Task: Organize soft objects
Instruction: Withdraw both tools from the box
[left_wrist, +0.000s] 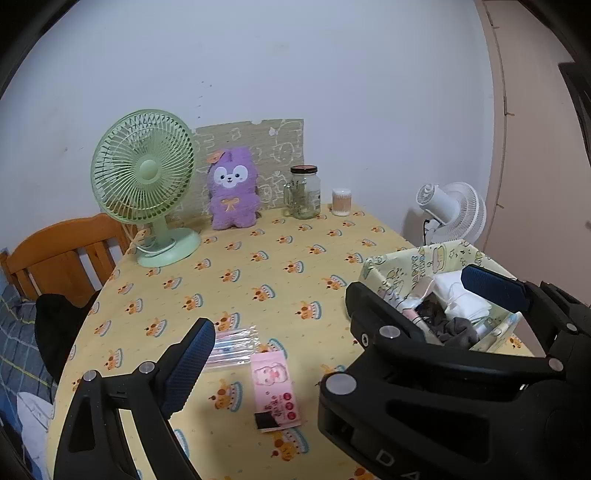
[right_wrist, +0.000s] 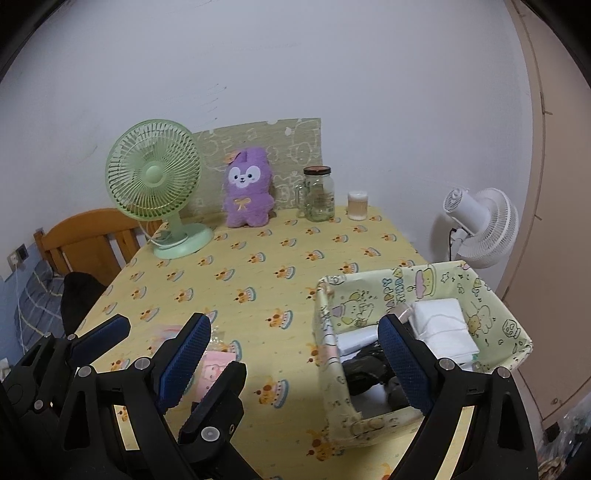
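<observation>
A pink tissue pack (left_wrist: 276, 391) and a clear packet of striped items (left_wrist: 232, 345) lie on the yellow tablecloth (left_wrist: 258, 273) near the front. My left gripper (left_wrist: 338, 332) is open and empty, hovering above them; the pack lies between its fingers. A yellow fabric basket (right_wrist: 424, 291) at the right holds white folded cloths (right_wrist: 439, 325) and dark items (right_wrist: 365, 365). My right gripper (right_wrist: 295, 365) is open and empty, its right finger (right_wrist: 404, 365) over the basket, its left finger beside the left gripper. The pink pack also shows in the right wrist view (right_wrist: 212, 373).
At the back stand a green desk fan (left_wrist: 144, 184), a purple plush toy (left_wrist: 232, 188), a glass jar mug (left_wrist: 303, 192) and a cotton swab box (left_wrist: 341, 202). A white fan (right_wrist: 480, 225) stands off the right edge. A wooden chair (left_wrist: 66, 254) with dark clothing is at the left.
</observation>
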